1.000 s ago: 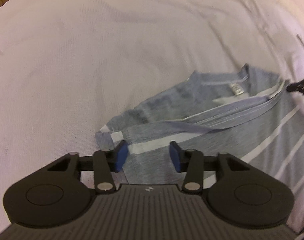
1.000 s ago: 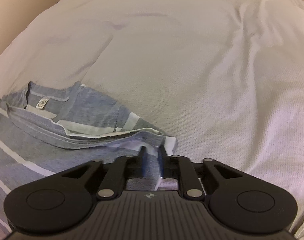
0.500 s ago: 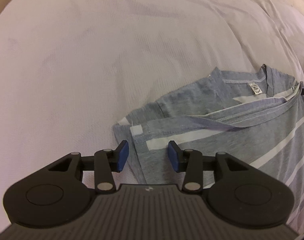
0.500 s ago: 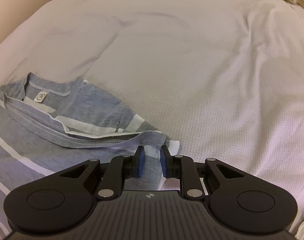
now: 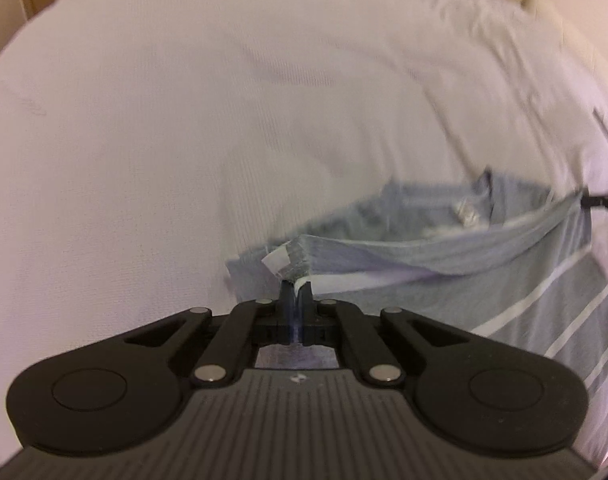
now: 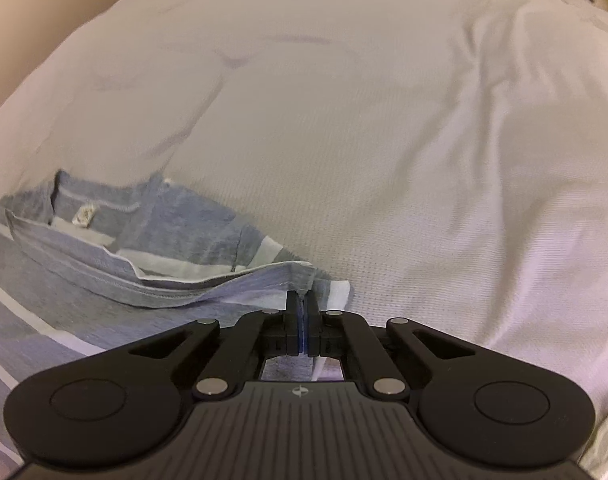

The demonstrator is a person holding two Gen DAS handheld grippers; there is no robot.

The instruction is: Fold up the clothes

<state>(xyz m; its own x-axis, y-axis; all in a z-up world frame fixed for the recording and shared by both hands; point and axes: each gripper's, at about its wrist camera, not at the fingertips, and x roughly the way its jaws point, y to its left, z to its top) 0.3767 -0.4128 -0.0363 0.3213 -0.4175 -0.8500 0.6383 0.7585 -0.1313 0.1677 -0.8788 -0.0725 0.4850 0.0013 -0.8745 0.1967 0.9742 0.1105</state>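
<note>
Left wrist view is showing the left gripper (image 5: 295,286) pinching one corner of the grey striped shirt (image 5: 504,280) on the white bed (image 5: 184,140), while the right gripper (image 6: 303,300) is clamping the other corner. A fold across the shirt seems underway, with the hem lying near the collar (image 6: 100,204). Next, both corners probably need carrying level; nothing is blocking them.
</note>
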